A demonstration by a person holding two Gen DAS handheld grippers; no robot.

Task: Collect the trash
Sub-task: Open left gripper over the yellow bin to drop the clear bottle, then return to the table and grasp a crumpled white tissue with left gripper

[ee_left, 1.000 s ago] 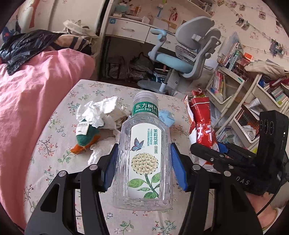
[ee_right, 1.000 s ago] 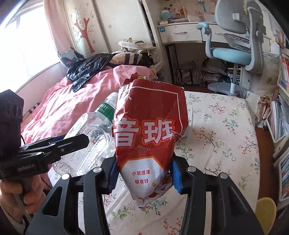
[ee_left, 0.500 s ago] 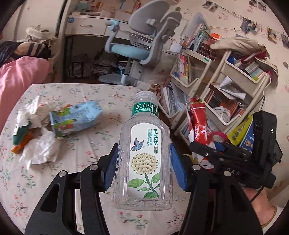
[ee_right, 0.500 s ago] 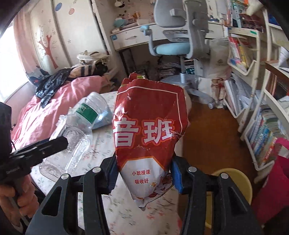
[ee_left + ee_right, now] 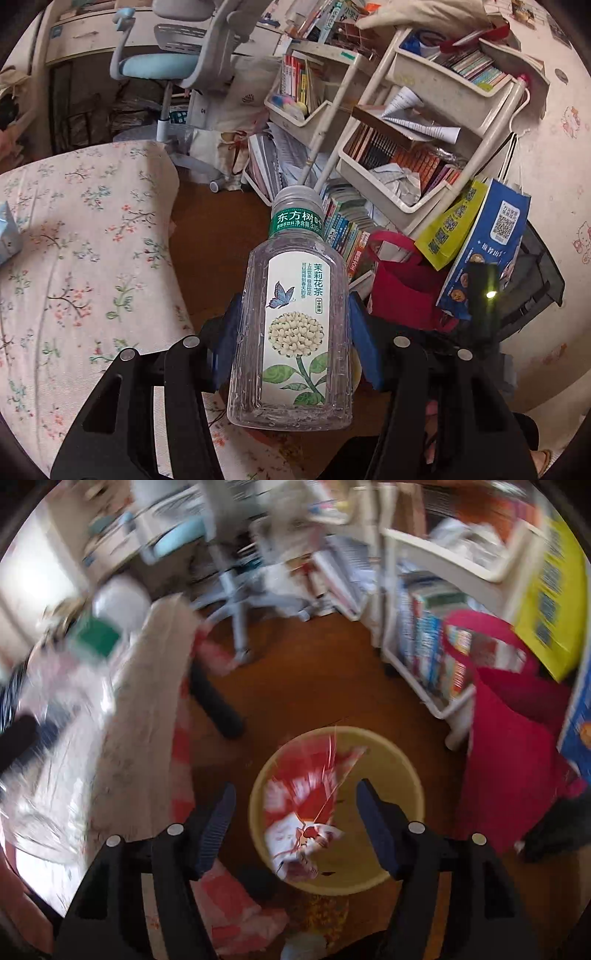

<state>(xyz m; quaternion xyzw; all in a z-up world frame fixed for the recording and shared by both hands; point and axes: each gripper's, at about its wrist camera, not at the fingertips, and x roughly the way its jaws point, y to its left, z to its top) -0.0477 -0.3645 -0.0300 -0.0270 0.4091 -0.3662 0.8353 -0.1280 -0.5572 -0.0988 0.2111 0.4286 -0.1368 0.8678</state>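
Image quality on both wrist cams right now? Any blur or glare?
Left wrist: sharp, even daylight, bottle label readable; fisheye bends the shelves at the edges. Right wrist: heavy motion blur everywhere except the right tool; red wrapper in the yellow bin is smeared; blown-out glare at left.

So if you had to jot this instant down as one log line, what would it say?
left gripper: shut on tea bottle | right gripper: jaws opening, nothing between | red snack bag: in yellow bin
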